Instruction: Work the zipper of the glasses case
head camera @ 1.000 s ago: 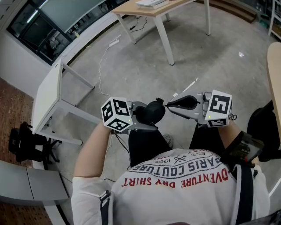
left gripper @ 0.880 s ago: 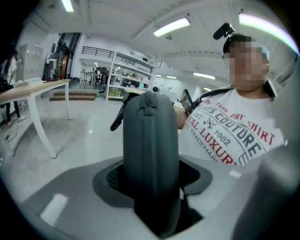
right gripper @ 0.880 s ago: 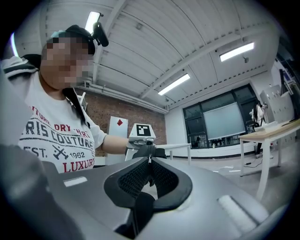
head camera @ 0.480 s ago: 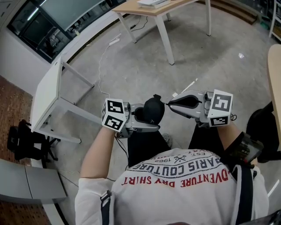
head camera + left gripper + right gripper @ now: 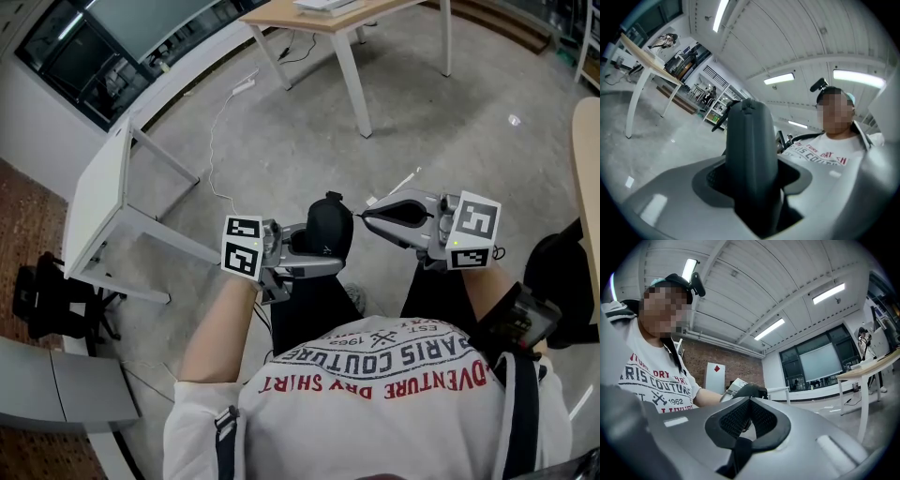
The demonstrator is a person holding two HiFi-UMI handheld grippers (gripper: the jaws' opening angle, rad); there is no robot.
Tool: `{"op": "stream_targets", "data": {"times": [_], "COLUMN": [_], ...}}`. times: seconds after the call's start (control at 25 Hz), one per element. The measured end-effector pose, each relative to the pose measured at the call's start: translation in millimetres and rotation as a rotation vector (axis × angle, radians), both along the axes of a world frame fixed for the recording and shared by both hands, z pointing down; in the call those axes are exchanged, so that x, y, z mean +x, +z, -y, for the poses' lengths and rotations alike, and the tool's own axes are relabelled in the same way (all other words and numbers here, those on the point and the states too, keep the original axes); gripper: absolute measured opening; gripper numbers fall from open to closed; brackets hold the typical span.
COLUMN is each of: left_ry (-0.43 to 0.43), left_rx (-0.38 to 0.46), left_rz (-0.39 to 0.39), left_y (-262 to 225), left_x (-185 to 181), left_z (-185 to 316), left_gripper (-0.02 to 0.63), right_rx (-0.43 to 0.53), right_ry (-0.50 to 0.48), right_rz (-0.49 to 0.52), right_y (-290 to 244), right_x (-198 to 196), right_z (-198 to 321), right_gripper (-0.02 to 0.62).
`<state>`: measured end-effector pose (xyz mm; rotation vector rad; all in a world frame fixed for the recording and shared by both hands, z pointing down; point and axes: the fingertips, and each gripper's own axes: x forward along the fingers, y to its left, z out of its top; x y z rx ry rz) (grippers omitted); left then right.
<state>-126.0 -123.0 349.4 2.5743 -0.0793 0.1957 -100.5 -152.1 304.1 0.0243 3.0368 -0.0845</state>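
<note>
In the head view, the black glasses case (image 5: 328,228) stands nearly upright in mid-air in front of the person's chest. My left gripper (image 5: 317,247) is shut on its lower half from the left. In the left gripper view the case (image 5: 751,150) rises as a dark grey column between the jaws. My right gripper (image 5: 364,217) comes in from the right, its closed tips touching the case's upper right edge at the zipper. In the right gripper view the right gripper (image 5: 749,400) is pinched together just before the case (image 5: 750,391). The zipper pull itself is too small to make out.
Below is concrete floor with a white cable (image 5: 217,122) and a white strip (image 5: 403,181). A white side table (image 5: 98,202) stands at the left, a wooden table (image 5: 319,21) at the top, and another wooden tabletop edge (image 5: 586,159) at the right.
My left gripper has rolled, its marker cube turning away, and the case has swung from lying sideways to nearly upright. The right gripper has stayed at the case's edge.
</note>
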Motion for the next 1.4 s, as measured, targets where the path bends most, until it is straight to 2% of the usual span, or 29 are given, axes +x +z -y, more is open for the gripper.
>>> {"op": "stream_targets", "data": {"times": [0.24, 0.44, 0.64, 1.0, 1.28, 1.4], "left_ry": [-0.06, -0.113, -0.149, -0.204, -0.242, -0.256], "left_rx": [-0.081, -0.186, -0.253, -0.322, -0.324, -0.354], "left_rz": [-0.085, -0.162, -0.225, -0.335, -0.356, -0.4], "left_y": [-3.0, -7.5, -8.7, -14.4, -19.5, -26.5], "left_x": [6.7, 8.3, 4.0, -1.3, -3.5, -1.3], "left_z": [2.8, 4.4, 10.6, 23.7, 31.5, 33.6], "left_gripper": [0.252, 0.252, 0.252, 0.25, 0.251, 0.25], "right_rx": [0.061, 0.154, 0.238, 0.26, 0.252, 0.254], "right_ry": [0.048, 0.089, 0.095, 0.078, 0.068, 0.06], "right_rz": [-0.016, -0.056, -0.103, -0.144, -0.144, -0.147], "right_y": [0.0, 0.8, 5.8, 12.7, 12.7, 14.2], "right_x": [3.4, 4.1, 4.4, 2.0, 1.6, 1.7], "right_z": [4.2, 5.5, 5.3, 1.8, 1.3, -0.9], "right_gripper": [0.0, -0.002, -0.002, -0.002, -0.002, -0.002]}}
